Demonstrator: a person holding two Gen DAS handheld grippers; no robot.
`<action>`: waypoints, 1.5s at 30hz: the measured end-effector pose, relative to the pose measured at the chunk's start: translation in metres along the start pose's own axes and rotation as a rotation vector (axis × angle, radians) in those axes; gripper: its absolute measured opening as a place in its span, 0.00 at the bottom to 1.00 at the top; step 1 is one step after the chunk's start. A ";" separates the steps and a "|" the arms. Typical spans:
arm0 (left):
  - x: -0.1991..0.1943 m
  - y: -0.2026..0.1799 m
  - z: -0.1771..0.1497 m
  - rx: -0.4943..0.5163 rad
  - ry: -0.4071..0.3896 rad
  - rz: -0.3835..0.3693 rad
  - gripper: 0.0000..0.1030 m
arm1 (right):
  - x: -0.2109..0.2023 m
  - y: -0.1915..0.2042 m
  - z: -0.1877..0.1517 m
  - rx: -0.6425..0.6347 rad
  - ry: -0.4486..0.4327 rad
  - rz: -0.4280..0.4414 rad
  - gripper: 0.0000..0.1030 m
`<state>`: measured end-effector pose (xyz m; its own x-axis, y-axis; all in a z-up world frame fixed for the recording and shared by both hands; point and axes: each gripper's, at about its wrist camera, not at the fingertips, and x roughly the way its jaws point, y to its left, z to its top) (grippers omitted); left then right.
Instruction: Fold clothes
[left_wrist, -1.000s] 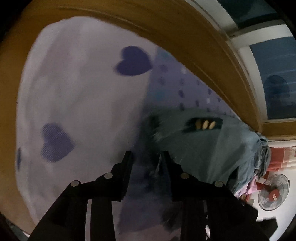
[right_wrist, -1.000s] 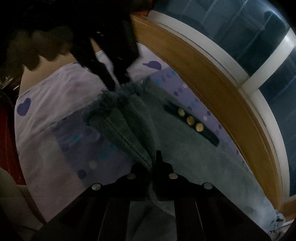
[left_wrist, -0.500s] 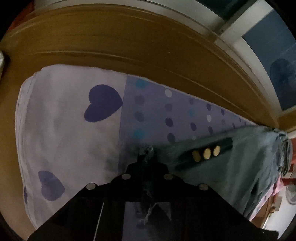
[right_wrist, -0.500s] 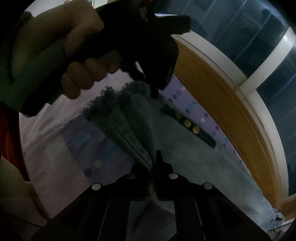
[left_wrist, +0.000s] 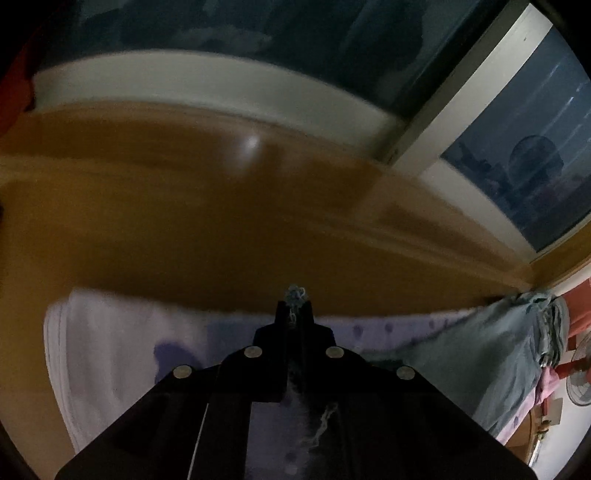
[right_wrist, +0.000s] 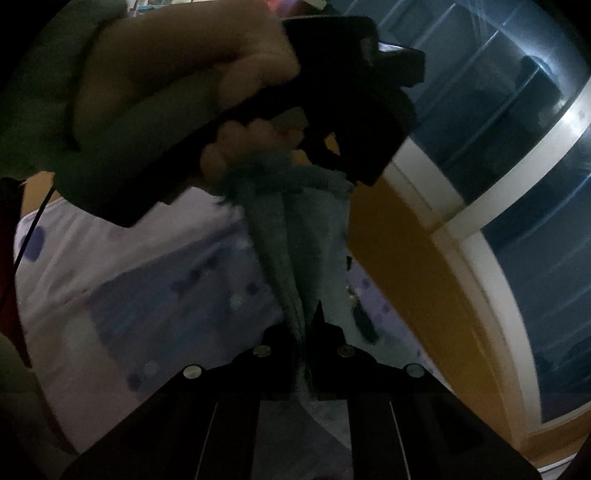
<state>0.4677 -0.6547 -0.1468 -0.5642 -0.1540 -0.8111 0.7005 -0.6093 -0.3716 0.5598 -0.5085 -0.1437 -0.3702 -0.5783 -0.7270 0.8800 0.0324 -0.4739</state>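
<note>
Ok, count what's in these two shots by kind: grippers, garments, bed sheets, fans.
Grippers: 2, the left gripper and right gripper, both clamped on the garment
Denim garments: 1, the frayed denim garment
Patterned sheets: 1, the heart-and-dot sheet
Fans: 1, the white fan
Total: 5

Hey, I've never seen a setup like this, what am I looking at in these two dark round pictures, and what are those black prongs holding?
No robot here: a person holds a black two-finger hand tool in each hand, each with a fisheye camera looking along its fingers. One picture comes from the left gripper, the other from the right gripper. Both are shut on a frayed blue denim garment, lifting its edge. Below lies a pale lilac bedsheet with hearts and dots, beside a wooden ledge under a window. The right view also shows the person's hand gripping the left tool.
</note>
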 end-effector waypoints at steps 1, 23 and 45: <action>-0.001 -0.003 0.007 0.013 -0.012 -0.010 0.04 | 0.001 -0.002 0.004 0.001 -0.006 -0.015 0.04; -0.001 0.028 0.040 0.110 0.039 0.044 0.18 | 0.077 0.013 0.023 0.013 0.105 0.048 0.74; -0.036 0.047 -0.081 -0.056 0.091 -0.117 0.95 | -0.020 0.053 -0.069 0.182 0.290 0.070 0.74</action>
<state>0.5561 -0.6150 -0.1713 -0.6036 -0.0120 -0.7972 0.6566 -0.5746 -0.4885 0.5934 -0.4389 -0.1886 -0.3533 -0.3237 -0.8777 0.9352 -0.0971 -0.3407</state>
